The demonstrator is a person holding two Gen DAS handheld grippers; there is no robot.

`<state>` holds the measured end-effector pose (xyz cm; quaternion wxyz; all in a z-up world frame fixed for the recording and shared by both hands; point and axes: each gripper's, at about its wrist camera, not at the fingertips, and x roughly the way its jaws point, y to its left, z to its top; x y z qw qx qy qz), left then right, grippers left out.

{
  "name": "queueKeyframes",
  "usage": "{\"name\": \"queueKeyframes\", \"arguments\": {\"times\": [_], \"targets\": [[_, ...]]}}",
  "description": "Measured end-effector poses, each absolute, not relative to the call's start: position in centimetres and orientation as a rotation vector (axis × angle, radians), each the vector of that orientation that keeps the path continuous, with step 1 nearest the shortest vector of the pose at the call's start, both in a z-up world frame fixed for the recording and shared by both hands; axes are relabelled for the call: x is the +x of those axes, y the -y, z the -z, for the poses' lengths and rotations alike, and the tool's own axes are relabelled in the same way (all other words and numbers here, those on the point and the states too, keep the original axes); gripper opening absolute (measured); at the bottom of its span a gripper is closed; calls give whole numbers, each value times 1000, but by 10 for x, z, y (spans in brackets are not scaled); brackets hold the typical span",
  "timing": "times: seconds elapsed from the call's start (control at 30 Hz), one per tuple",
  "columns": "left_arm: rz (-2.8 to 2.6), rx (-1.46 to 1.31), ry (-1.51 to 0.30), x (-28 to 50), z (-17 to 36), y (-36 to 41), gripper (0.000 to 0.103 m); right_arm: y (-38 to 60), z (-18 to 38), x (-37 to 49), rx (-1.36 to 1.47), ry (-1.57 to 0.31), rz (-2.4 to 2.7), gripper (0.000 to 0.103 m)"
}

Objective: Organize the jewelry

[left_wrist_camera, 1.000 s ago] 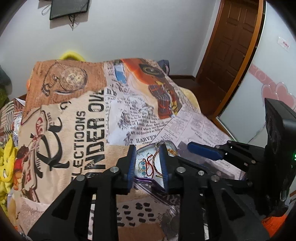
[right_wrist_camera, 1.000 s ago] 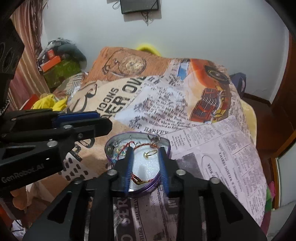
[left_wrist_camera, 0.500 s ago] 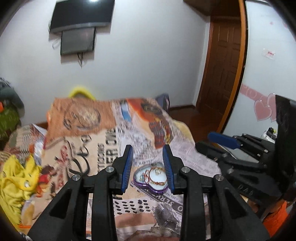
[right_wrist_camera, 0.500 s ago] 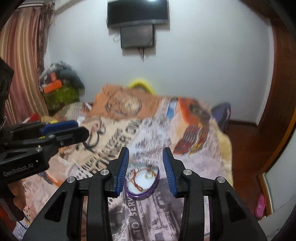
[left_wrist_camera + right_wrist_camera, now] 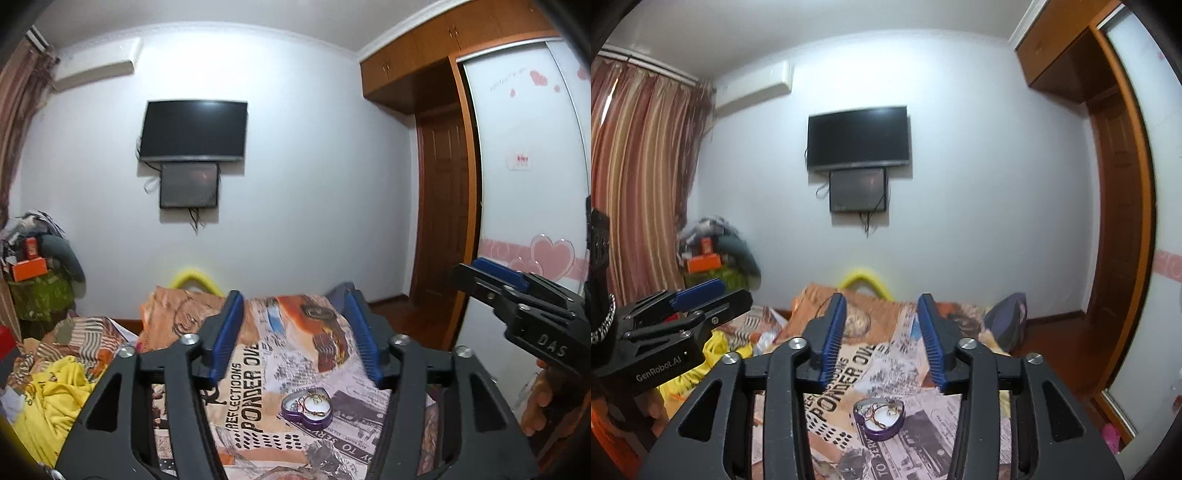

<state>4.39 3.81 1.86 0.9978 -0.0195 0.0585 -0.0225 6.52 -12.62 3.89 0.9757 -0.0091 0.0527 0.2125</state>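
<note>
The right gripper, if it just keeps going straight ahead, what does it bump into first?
Probably the bed. The right gripper is open, with the patterned blanket showing between its fingers. The heart-shaped box lies lower, below that line, so it would likely pass over it. Depth is hard to judge, though.

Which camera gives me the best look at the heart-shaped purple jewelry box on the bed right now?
The left wrist view, slightly. The heart-shaped purple jewelry box lies open on the printed bedspread, showing its white lining and gold pieces clearly. The right wrist view also shows the whole box, but the tangled jewelry reads darker and less distinct there.
</note>
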Motion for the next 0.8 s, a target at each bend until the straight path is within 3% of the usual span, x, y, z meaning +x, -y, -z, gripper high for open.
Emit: {"name": "queueKeyframes", "arguments": {"times": [0.1, 0.17, 0.23, 0.37, 0.8], "targets": [[19, -38, -81, 28, -19, -38, 72, 127, -38, 52, -9, -68, -393, 55], [3, -34, -67, 19, -19, -37, 87, 127, -38, 45, -6, -59, -382, 66], [-11, -41, -51, 11, -19, -37, 97, 128, -37, 45, 0, -53, -364, 78], [-27, -52, -39, 0, -17, -40, 101, 127, -38, 34, 5, -15, -304, 101], [-29, -56, -61, -9, -14, -40, 101, 133, -30, 17, -6, -27, -301, 103]]}}
